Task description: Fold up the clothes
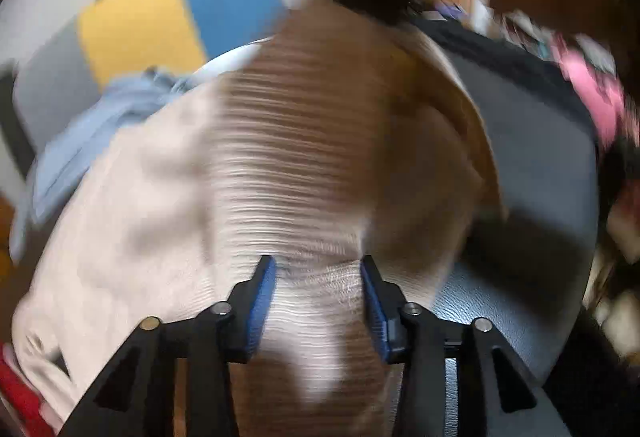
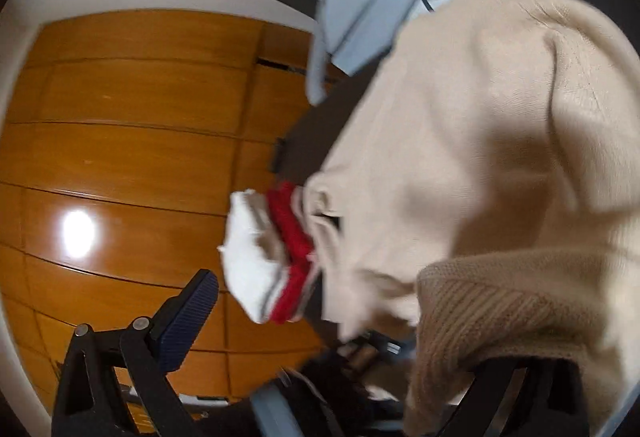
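From the left wrist view, the left gripper (image 1: 318, 265) points down over the beige sweater (image 1: 160, 197), its ribbed hem running up between the two blue pads. The jaws stand apart, and with the blur I cannot tell whether the pads press the knit or merely straddle it. The sweater sprawls across a dark grey cushioned seat (image 1: 532, 141), a pale blue garment (image 1: 100, 125) lying bunched just beside it at the far left.

From the right wrist view, the right gripper's left finger (image 2: 192, 313) is bare over the wooden floor (image 2: 120, 141); the other finger is buried under the ribbed hem (image 2: 492, 301), which drapes over it. Whether this gripper is apart or clamped I cannot tell. A red-and-white sock (image 2: 268, 257) hangs off the seat edge, touching the sweater.

My worry: the hem is only draped, so a quick pull could let it slide off, and the dragging knit may knock the sock to the floor
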Tool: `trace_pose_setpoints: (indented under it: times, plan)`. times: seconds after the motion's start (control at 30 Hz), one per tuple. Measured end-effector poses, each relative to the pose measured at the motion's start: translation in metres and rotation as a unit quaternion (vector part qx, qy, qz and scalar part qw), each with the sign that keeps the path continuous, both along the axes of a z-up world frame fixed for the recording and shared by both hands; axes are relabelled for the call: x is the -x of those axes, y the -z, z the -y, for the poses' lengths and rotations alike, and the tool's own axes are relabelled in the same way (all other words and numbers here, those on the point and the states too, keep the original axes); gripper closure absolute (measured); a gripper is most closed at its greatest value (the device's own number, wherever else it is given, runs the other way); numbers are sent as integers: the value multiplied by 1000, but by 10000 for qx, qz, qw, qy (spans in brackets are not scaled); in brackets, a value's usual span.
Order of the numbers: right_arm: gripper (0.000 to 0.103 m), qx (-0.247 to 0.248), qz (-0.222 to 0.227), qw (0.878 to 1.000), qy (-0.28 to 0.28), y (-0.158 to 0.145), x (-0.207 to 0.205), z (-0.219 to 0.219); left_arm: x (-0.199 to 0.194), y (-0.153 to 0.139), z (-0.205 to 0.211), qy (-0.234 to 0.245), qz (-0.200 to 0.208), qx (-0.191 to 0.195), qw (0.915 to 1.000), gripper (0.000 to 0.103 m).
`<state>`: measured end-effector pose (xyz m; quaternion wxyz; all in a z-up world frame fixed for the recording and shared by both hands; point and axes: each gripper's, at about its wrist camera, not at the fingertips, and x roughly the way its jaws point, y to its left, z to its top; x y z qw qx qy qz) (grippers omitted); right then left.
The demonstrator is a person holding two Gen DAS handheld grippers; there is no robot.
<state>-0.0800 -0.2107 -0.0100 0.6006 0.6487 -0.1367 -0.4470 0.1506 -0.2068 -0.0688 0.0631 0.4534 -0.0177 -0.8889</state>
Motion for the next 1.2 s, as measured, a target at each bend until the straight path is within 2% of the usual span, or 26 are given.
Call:
trace_pose_setpoints:
  times: [0.03,0.1,0.17,0.27,0.3,0.4,0.47,0.57,0.67,0.7,0.73,0.8,0.83,0.87,0.9,1.0,1.1,1.17,1.2]
  plan:
    - [0,-132,-55,9999,-40,4,5,5,-2,0,10,-70,34,28,10000,65]
    - [0,-68,-165,9998,-124,10,9,-9,-8,0,28,-113,50,-145,9998,66]
    - [0,106,-423,9990,-81,9,8,-34,-13,7,42,-228,162,63,9996,65]
    - [0,443,-714,9965,52,8,-1,-89,-16,18,58,-310,228,-79,9992,61]
    - [0,397,-901,9949,212,9,-2,-109,-17,19,63,-351,192,-221,9990,58]
    - [0,242,-1502,9861,673,15,-11,-159,-15,23,70,-442,150,-480,9978,58]
    - [0,-63,-2071,9740,919,22,-20,-180,-12,23,69,-440,135,-517,9976,57]
    - [0,-336,-2560,9608,1015,34,-31,-185,-10,24,68,-410,141,-437,9981,57]
    - [4,-438,-3019,9485,854,45,-41,-166,-16,18,65,-479,70,-344,9982,57]
    - [16,-548,-3162,9436,810,51,-41,-158,-24,14,61,-506,6,-328,9982,57]
    - [42,-664,-3174,9429,760,56,-41,-153,-29,9,58,-515,-66,-318,9981,57]
    - [74,-896,-3191,9412,659,66,-40,-143,-45,-5,46,-427,-343,-249,9982,58]
    - [79,-1011,-3198,9401,608,71,-40,-137,-55,-13,37,-284,-541,-245,9978,58]
    - [84,-983,-3095,9440,584,68,-42,-137,-63,-19,30,-152,-657,-326,9972,58]
    - [85,-950,-2987,9479,560,66,-44,-136,-70,-23,21,21,-746,-391,9964,58]
    - [85,-251,-2270,9726,439,46,-53,-142,-88,-24,-15,731,-823,-456,9929,58]
    - [85,515,-1644,9840,455,25,-62,-146,-79,1,-38,927,-452,-111,9946,58]
    - [80,685,-1350,9866,610,20,-61,-147,-72,17,-52,990,-226,165,9947,58]
    - [70,695,-1237,9873,717,22,-61,-145,-66,24,-57,982,-182,397,9942,58]
